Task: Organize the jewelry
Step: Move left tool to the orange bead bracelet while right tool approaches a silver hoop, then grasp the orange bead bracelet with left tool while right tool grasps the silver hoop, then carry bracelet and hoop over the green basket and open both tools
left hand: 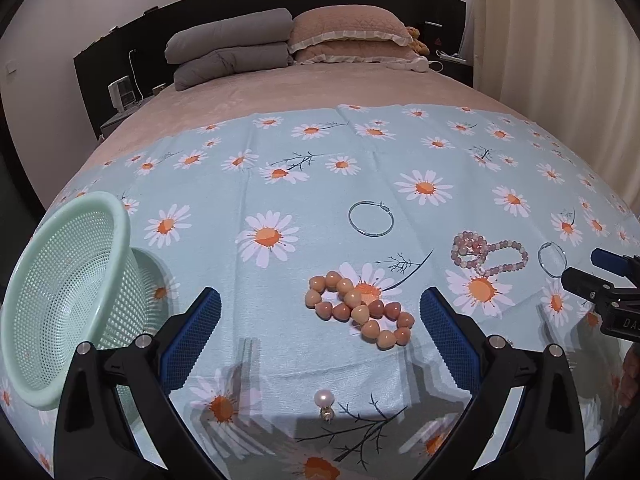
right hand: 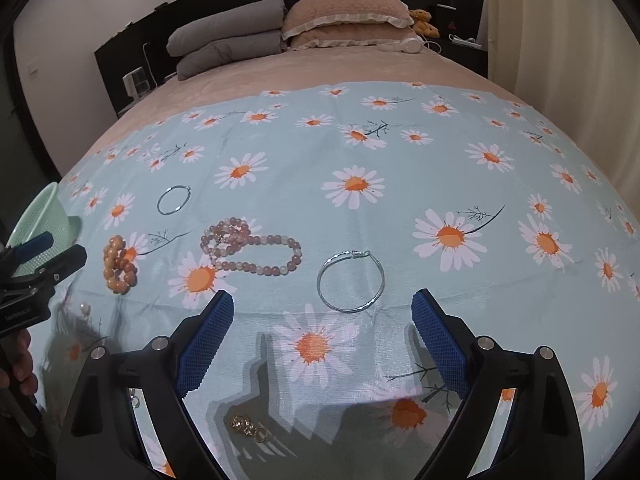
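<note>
On a daisy-print cloth (left hand: 320, 148) lie an orange bead bracelet (left hand: 358, 308), a pink bead bracelet (left hand: 488, 256), two silver hoops (left hand: 371, 219) (left hand: 552, 259) and a pearl earring (left hand: 324, 400). My left gripper (left hand: 320, 320) is open, with the orange bracelet between its fingertips. My right gripper (right hand: 322, 316) is open just short of a silver hoop (right hand: 351, 281). Gold earrings (right hand: 248, 426) lie under it. The right wrist view also shows the pink bracelet (right hand: 252, 250), the orange bracelet (right hand: 118, 264) and the far hoop (right hand: 173, 199).
A mint green mesh basket (left hand: 68, 296) lies tipped on its side at the left. The cloth covers the foot of a bed with a folded grey blanket (left hand: 232, 50) and pillows (left hand: 352, 36) at the headboard. Curtains (left hand: 552, 40) hang on the right.
</note>
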Motion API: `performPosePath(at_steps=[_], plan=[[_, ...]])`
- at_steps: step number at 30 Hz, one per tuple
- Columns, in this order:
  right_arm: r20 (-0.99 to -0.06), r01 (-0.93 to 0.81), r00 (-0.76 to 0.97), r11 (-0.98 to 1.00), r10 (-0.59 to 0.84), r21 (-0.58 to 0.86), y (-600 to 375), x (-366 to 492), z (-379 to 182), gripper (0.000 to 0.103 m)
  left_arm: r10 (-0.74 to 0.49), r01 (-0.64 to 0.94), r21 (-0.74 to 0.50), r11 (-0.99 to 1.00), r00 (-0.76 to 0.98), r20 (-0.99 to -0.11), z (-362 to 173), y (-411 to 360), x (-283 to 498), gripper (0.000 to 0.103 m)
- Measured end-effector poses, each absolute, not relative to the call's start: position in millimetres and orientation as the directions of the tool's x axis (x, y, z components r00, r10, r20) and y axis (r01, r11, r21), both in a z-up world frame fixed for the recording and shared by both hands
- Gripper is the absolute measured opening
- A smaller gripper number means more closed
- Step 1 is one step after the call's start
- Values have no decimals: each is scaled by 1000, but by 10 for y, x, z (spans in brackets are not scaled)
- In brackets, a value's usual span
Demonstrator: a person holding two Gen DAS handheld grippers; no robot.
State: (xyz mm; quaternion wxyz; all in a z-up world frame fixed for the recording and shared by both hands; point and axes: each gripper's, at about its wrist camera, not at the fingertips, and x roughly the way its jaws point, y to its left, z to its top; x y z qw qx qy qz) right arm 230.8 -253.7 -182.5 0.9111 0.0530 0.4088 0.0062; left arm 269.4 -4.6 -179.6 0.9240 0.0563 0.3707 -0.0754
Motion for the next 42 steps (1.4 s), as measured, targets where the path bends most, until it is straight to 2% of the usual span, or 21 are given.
performPosePath(at_steps=[13,14,15,16,18,19,20,21,24,26,30,42], plan=[[-786,63,617,994,34,93,-2582,2609,-2126,86,-111,168,-7,986,615,-781,-2191,-91,3072,96],[-786,69,618,995,20,79,-2573,2613,-2130,84,-112,169,-8,986,615,-781,-2201,-94,3078,96],[-786,76,618,995,0,61,-2566,2614,-2135,76,-112,172,-6,985,613,-782,-2212,-99,3082,96],[-784,78,621,995,-4,56,-2568,2609,-2135,72,-109,173,-1,985,614,-782,-2219,-106,3077,96],[-781,78,624,995,3,65,-2605,2592,-2129,57,-119,190,0,982,617,-778,-2222,-131,3060,90],[-781,78,624,995,-1,61,-2622,2587,-2127,53,-129,204,-1,979,616,-777,-2220,-147,3052,83],[-782,78,623,995,-1,60,-2639,2583,-2126,44,-136,216,0,976,615,-777,-2217,-166,3042,77],[-785,70,620,996,5,62,-2643,2577,-2129,42,-141,227,3,974,614,-776,-2217,-186,3034,74],[-786,51,619,998,-1,38,-2608,2549,-2126,42,-154,251,8,968,615,-773,-2212,-230,3008,62],[-781,54,625,997,8,54,-2626,2526,-2119,42,-163,262,4,965,612,-774,-2208,-239,3006,40],[-772,62,635,995,19,76,-2670,2462,-2059,41,-168,251,-12,968,611,-774,-2189,-202,3018,13],[-733,39,680,997,20,64,-2585,2348,-1766,42,-205,268,-37,963,634,-746,-1958,-123,2923,12]])
